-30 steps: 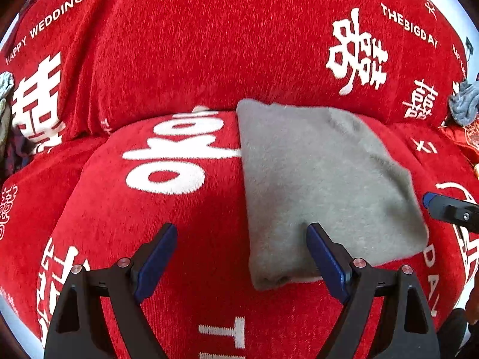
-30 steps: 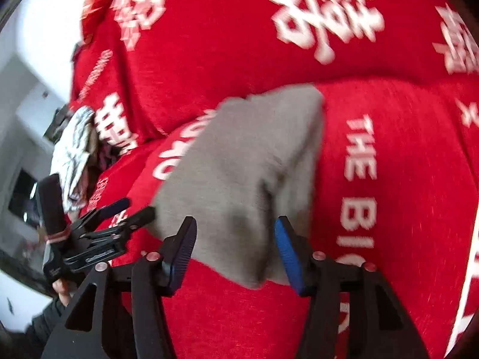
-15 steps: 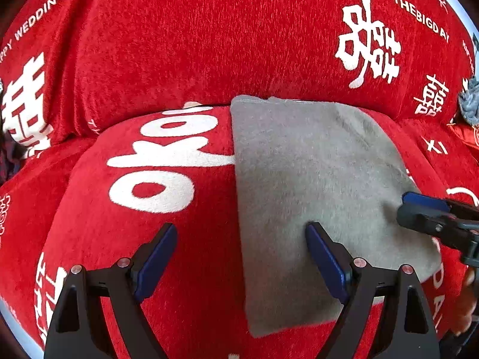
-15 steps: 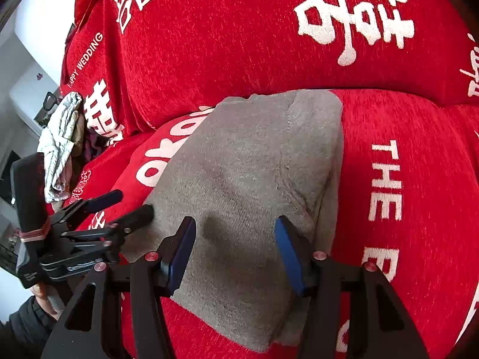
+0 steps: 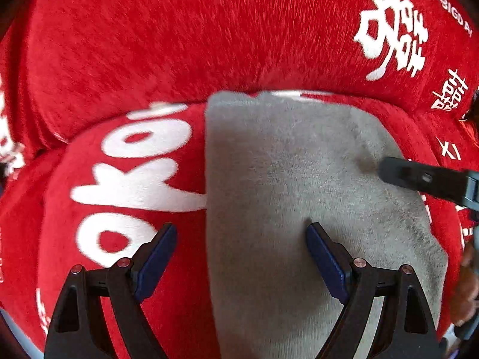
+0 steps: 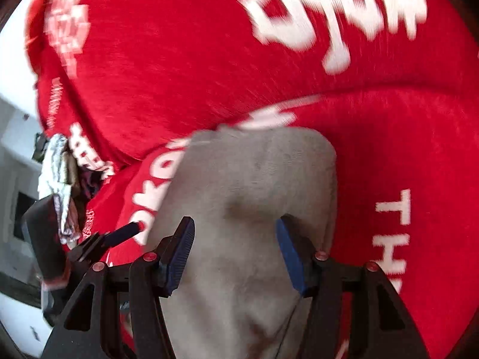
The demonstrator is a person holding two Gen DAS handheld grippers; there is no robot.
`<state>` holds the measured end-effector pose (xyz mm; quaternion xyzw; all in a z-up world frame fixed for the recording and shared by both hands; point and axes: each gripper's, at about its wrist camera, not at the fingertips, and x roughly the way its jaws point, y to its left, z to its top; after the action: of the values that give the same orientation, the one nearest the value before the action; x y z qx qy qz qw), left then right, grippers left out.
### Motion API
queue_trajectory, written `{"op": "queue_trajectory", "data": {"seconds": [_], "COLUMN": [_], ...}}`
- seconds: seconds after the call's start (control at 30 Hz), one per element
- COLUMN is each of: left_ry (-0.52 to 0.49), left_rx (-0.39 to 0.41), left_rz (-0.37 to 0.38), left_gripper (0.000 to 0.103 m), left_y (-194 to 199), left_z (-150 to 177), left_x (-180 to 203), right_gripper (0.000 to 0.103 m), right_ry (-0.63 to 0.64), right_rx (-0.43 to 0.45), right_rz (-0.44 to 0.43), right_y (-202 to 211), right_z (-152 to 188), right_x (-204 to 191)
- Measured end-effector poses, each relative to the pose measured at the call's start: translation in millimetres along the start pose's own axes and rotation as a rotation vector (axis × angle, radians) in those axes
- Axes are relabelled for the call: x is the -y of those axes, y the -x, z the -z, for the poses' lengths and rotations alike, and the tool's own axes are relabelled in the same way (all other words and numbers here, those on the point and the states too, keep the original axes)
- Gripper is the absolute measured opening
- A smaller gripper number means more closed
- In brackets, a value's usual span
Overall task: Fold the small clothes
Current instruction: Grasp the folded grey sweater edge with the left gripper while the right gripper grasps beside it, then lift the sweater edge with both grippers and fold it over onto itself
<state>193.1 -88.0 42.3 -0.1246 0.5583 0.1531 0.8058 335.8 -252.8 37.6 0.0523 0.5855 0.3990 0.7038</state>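
Observation:
A folded grey cloth (image 5: pixel 293 185) lies flat on the red sofa seat (image 5: pixel 119 179); it also shows in the right wrist view (image 6: pixel 254 179). My left gripper (image 5: pixel 241 254) is open and straddles the cloth's left edge, one finger over the red seat and one over the cloth. My right gripper (image 6: pixel 235 248) is open and sits over the cloth's near part with nothing between its pads. The right gripper's finger (image 5: pixel 419 176) shows at the right of the left wrist view, above the cloth's right side. The left gripper (image 6: pixel 119 234) shows at the left of the right wrist view.
The red sofa backrest (image 5: pixel 209 30) with white lettering rises just behind the cloth. A pile of other clothes (image 6: pixel 60 173) lies at the sofa's left end. White furniture (image 6: pixel 12 155) stands beyond it.
Both grippers have moved forward and lower over the grey cloth. The right gripper has come further in over the cloth's right side. The cloth stays flat.

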Motion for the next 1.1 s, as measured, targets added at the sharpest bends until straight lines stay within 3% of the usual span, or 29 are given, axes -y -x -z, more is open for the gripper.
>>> {"op": "queue_trajectory", "data": {"seconds": [0.07, 0.17, 0.27, 0.37, 0.5, 0.6, 0.7, 0.77, 0.9, 0.93, 0.97, 1.1], "left_ry": [0.044, 0.149, 0.202, 0.169, 0.136, 0.171, 0.241, 0.245, 0.184, 0.164, 0.15, 0.115], "left_rx": [-0.045, -0.125, -0.105, -0.054, -0.066, -0.097, -0.105, -0.118, -0.15, -0.128, -0.127, -0.105], "left_rz": [0.057, 0.136, 0.148, 0.165, 0.266, 0.326, 0.42, 0.479, 0.445, 0.423, 0.414, 0.382], "left_gripper": [0.089, 0.089, 0.089, 0.089, 0.089, 0.089, 0.089, 0.089, 0.088, 0.079, 0.075, 0.057], "left_y": [-9, -20, -7, 13, 20, 11, 5, 0, -15, -12, -12, -8], "left_z": [-9, -23, -25, -11, 16, 26, 28, 27, 23, 21, 18, 13], "left_x": [-8, -28, -47, -62, -78, -84, -81, -72, -40, -33, -26, -16], "right_gripper": [0.061, 0.061, 0.061, 0.062, 0.068, 0.068, 0.068, 0.068, 0.069, 0.069, 0.069, 0.045], "right_ry": [-0.016, -0.025, -0.008, 0.028, 0.049, 0.008, -0.043, -0.105, -0.136, -0.138, -0.142, -0.074], "right_rx": [0.025, 0.055, 0.057, 0.048, 0.034, 0.027, 0.003, -0.011, -0.009, 0.0, 0.002, -0.01], "right_rz": [0.007, 0.141, 0.215, 0.171, 0.094, 0.033, 0.028, -0.036, -0.04, -0.037, -0.039, 0.031], "right_y": [-1, 3, 17, 38, 56, 56, 44, 35, 15, 12, 10, 7], "right_z": [-9, -22, -22, 1, 41, 55, 58, 58, 57, 56, 55, 53], "right_x": [4, 3, 4, 2, 2, 5, 15, 24, 26, 25, 24, 10]}}
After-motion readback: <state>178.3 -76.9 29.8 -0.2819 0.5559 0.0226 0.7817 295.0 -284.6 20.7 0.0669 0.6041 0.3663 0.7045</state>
